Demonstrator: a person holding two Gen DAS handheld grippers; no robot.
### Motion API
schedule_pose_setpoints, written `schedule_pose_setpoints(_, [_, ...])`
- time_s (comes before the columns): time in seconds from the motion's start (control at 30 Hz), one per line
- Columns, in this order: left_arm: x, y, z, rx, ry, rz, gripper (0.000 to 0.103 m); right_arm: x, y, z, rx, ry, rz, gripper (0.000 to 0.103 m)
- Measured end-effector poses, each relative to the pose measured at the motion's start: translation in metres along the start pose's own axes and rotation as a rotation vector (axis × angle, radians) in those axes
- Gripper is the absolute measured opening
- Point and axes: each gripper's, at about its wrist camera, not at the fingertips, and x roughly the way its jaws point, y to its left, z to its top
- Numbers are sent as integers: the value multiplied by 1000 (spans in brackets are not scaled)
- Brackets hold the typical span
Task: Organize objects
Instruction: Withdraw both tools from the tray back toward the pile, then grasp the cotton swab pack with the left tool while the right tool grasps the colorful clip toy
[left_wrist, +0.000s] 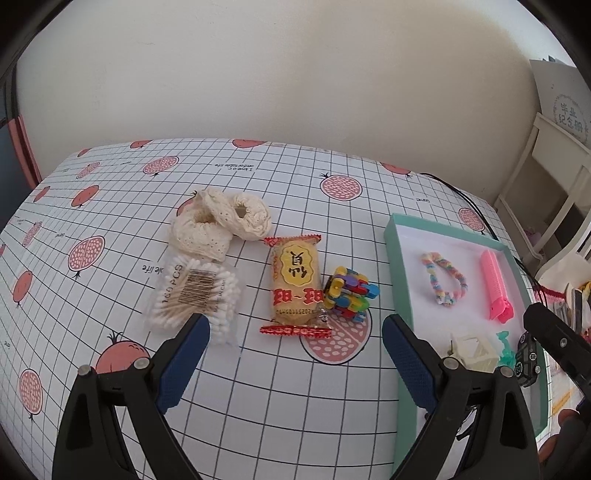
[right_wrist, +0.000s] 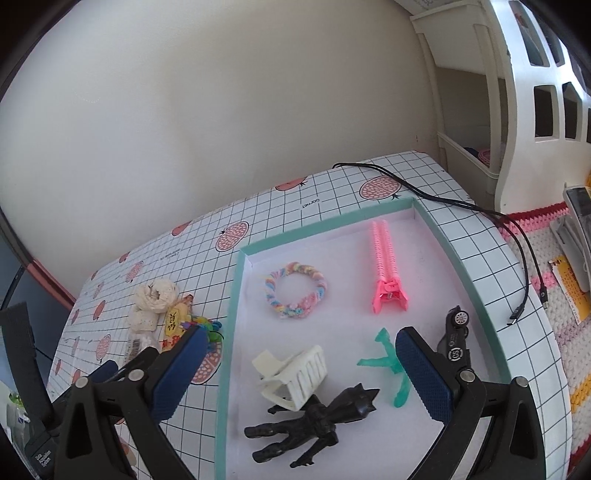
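Note:
My left gripper is open above the table, just short of a yellow snack packet. Beside the packet lie a bag of cotton swabs, cream lace scrunchies and a multicoloured block toy. My right gripper is open above the teal tray. In the tray lie a pastel bracelet, a pink hair roller clip, a cream claw clip, a black figurine, a green translucent figure and a black toy car.
A black cable crosses the table's far right corner and ends in a plug beside the tray. A white shelf unit stands past the table's right edge, over a crocheted mat. The wall runs along the table's far edge.

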Motion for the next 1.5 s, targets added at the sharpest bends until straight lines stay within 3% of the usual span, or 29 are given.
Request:
schedule_pose_setpoints(0.4, [-1,63,5,-78,6,64,95,20,48,-10,-44,28,70,103])
schedule_pose_setpoints(0.67, [3,90,5,-134,25,68,95,30,73,-16,-55,33,109,103])
schedule_pose_setpoints(1.0, [17,89,11,-158,29,27,95,43,111,-8,-103,69,149,103])
schedule_pose_setpoints(1.2, [27,89,16,-194,41,-19,95,62,128,-1,-139,166,139,103])
schedule_pose_setpoints(1.5, [46,94,18,-225,55,-6,95,96,135,2,-165,234,91,93])
